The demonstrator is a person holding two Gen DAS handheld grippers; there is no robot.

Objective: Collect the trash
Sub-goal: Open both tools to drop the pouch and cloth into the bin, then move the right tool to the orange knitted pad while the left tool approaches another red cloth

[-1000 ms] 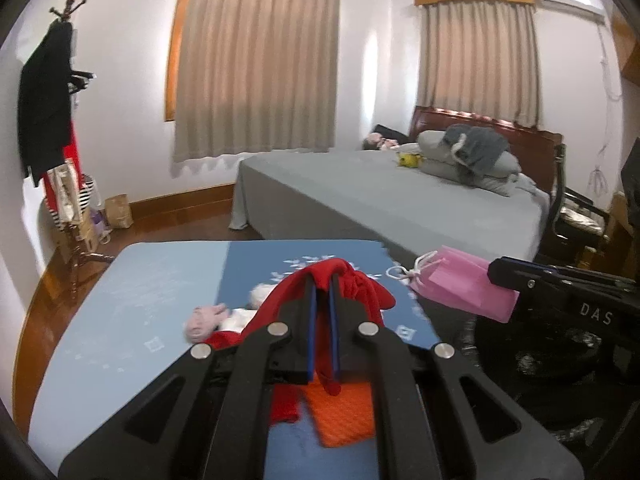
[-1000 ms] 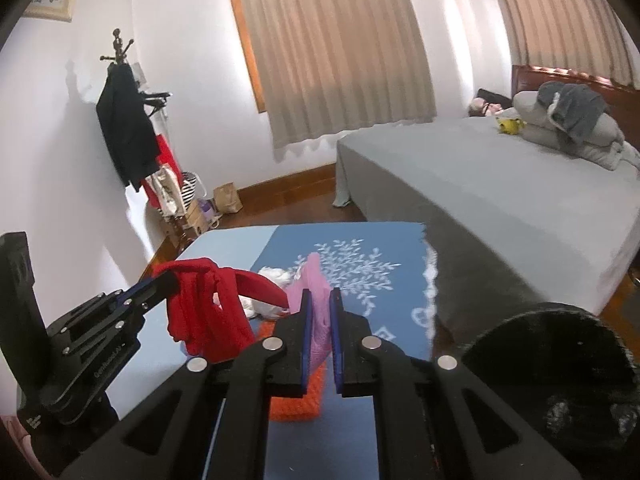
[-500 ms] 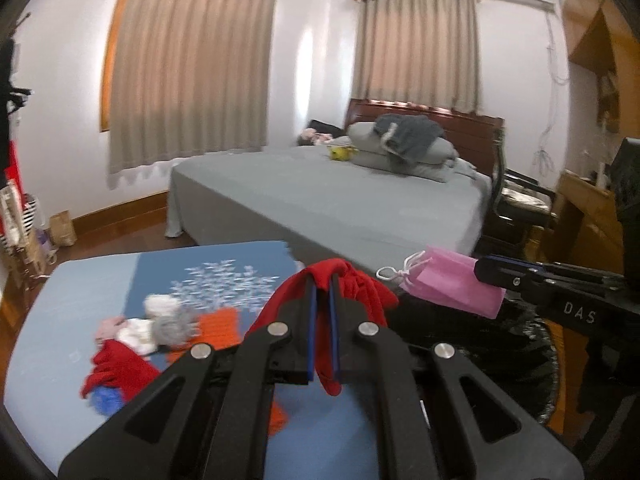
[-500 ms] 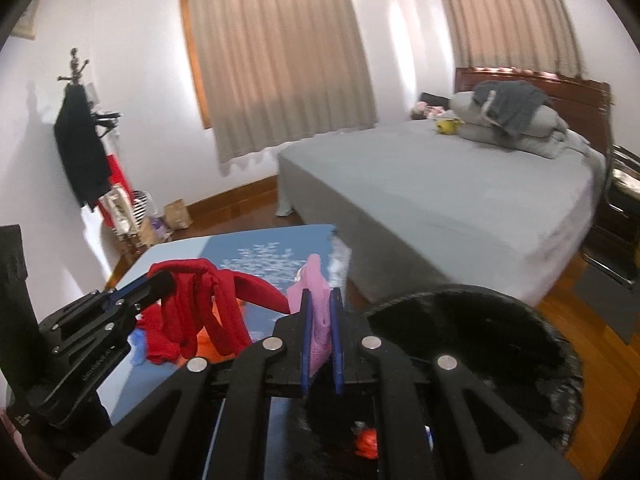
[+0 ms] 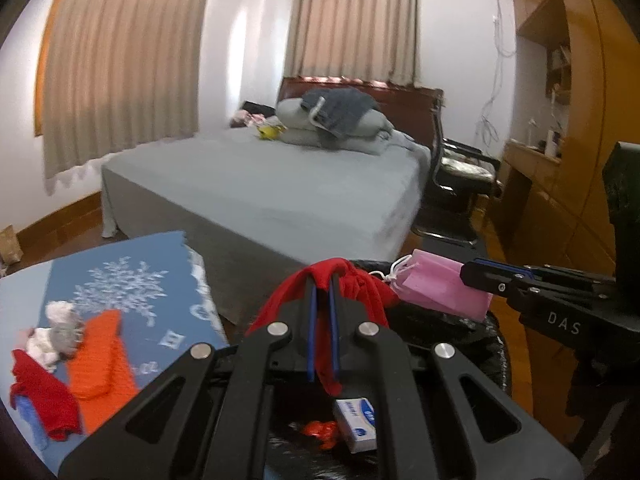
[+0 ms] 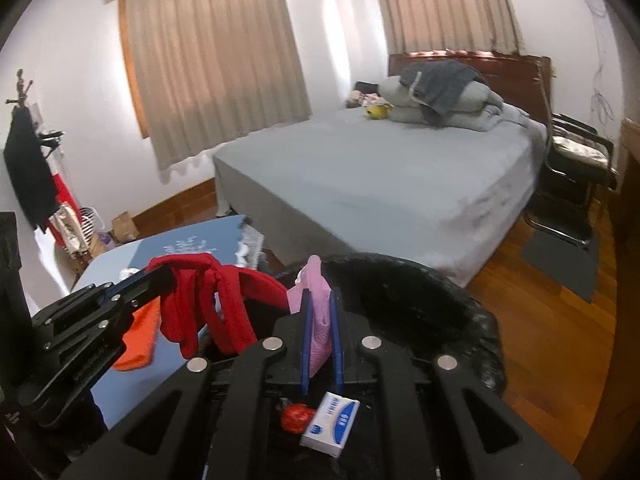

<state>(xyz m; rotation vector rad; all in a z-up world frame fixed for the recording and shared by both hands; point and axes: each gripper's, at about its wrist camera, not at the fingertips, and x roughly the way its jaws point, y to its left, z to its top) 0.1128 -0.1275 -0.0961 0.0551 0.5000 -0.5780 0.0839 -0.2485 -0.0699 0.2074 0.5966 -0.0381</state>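
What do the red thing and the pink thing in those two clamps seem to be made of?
The red thing looks like soft matte cloth: it drapes limply in folds from the left gripper. The pink thing, pinched by the right gripper, looks like a thin non-woven or paper face mask with white elastic loops; which of the two is unclear.

Soft red cloth [image 5: 352, 280] drapes matt black plastic fingers [image 5: 280, 344]. The bin liner [image 6: 420, 292] is glossy, crinkled black plastic. The floor [image 6: 540, 320] is polished wood; the small box [image 6: 330, 424] smooth card.
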